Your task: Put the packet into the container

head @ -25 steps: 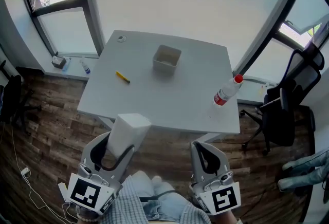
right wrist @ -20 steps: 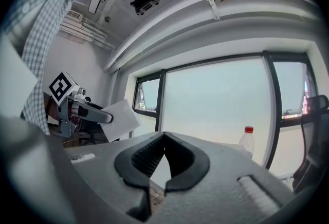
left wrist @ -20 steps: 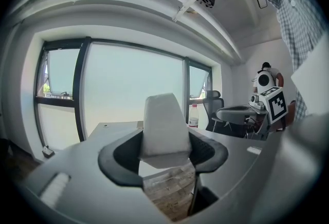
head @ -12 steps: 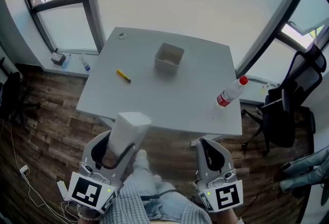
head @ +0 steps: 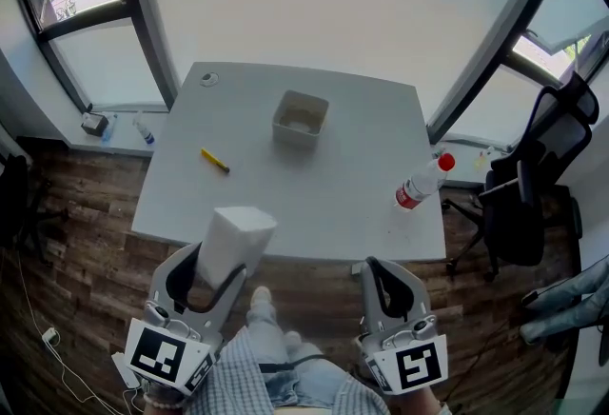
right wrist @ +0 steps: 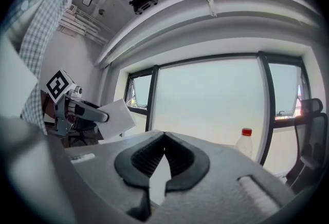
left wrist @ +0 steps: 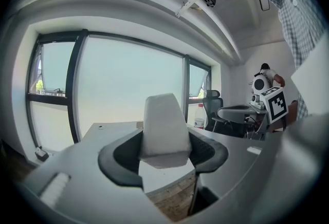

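A white packet [head: 237, 234] stands upright between the jaws of my left gripper [head: 223, 263], which is shut on it, just short of the near edge of the grey table [head: 333, 204]. In the left gripper view the packet [left wrist: 163, 128] fills the gap between the dark pads [left wrist: 209, 152]. The container [head: 301, 119], a small open grey tub, sits on the far middle of the table, well beyond both grippers. My right gripper [head: 385, 284] hangs below the table's near edge, shut with nothing in it; its tips meet in the right gripper view [right wrist: 163, 140].
A yellow pen [head: 214, 160] lies on the table's left part. A clear bottle with a red cap [head: 421, 182] stands at the right edge. A small round object [head: 208, 78] sits at the far left corner. A black office chair [head: 533, 185] stands to the right, windows behind.
The head view has shifted a little, so the table sits slightly further left and lower. Both grippers keep their pose, and the packet stays in the left one.
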Tool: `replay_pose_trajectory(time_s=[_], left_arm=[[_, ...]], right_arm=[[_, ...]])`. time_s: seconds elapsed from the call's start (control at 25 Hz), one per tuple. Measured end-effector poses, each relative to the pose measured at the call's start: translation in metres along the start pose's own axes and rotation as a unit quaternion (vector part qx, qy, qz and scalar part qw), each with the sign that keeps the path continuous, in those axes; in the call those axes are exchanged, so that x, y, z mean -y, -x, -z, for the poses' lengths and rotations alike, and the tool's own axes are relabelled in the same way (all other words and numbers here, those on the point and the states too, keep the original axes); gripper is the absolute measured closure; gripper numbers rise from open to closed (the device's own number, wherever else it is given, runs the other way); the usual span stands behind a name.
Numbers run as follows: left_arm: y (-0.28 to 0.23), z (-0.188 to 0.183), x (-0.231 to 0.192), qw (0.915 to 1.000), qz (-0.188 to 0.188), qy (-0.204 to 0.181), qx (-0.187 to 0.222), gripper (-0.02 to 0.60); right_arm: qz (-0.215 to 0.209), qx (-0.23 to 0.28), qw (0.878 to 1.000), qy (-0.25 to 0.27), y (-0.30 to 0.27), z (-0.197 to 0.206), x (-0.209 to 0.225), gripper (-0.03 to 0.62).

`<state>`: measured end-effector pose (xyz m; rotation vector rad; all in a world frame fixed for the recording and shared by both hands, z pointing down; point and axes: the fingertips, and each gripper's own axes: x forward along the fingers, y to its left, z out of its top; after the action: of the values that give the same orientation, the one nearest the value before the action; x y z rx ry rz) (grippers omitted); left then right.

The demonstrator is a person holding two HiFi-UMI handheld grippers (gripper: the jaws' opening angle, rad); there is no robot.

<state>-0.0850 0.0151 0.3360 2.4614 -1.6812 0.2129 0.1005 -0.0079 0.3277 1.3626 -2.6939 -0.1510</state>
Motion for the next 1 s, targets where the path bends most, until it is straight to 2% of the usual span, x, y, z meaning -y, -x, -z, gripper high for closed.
replay_pose_trajectory(time_s=[0.56,1.0], left_arm=[[-0.058,-0.017,-0.047,0.9989,0.044,-0.013,-0.013,0.33],[-0.098,-0.035,-0.088,0.9966,0.079,-0.025,-0.004,0.33]], right_arm=[[0.036,-0.01,0.999,-0.005,-0.065,-0.007,0.014,0.592],[0.076,-0.011,0.997,0.004,-0.112,-0.016,0.021,0.592]])
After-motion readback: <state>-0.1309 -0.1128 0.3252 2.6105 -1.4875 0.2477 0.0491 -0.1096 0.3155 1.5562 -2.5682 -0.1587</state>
